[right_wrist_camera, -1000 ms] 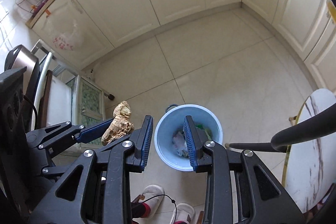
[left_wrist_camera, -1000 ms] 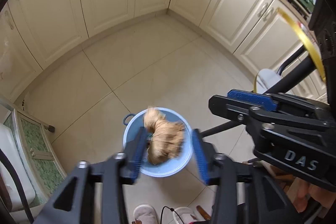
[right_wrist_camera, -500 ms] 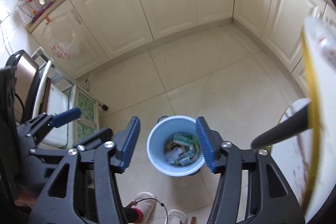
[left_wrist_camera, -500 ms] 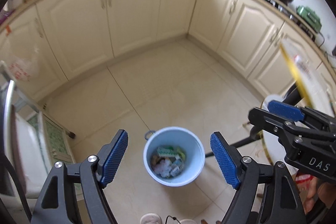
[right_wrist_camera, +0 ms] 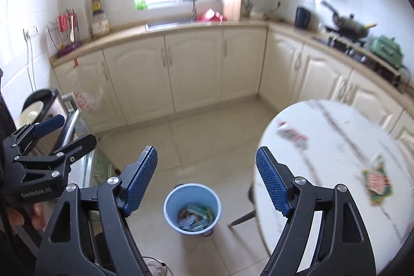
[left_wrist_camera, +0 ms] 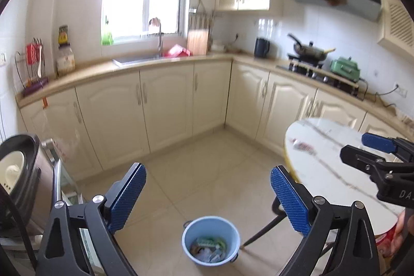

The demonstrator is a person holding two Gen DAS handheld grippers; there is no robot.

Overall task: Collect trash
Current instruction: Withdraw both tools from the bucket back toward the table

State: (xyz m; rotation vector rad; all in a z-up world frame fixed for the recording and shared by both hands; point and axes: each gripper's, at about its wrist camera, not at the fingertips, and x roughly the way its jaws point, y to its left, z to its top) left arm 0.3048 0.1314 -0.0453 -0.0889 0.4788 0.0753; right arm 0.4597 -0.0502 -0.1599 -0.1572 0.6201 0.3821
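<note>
While both grippers' ribbed blue fingers [left_wrist_camera: 289, 201] widen (empty), round blue bucket [left_wrist_camera: 211, 239] of crumpled wrappers.

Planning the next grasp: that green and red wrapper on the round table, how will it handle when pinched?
The wrapper lies flat on the table, so it is probably thin, floppy and very light. With no raised edge showing, a pinch from above may just slide it over the smooth marble top. The view is blurred, so whether it is empty is unclear.

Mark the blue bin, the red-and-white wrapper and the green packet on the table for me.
blue bin [right_wrist_camera: 169, 208]: right wrist view, left inner wall.
red-and-white wrapper [right_wrist_camera: 292, 134]: right wrist view, its middle.
green packet [right_wrist_camera: 377, 182]: right wrist view, centre of its printed face.
</note>
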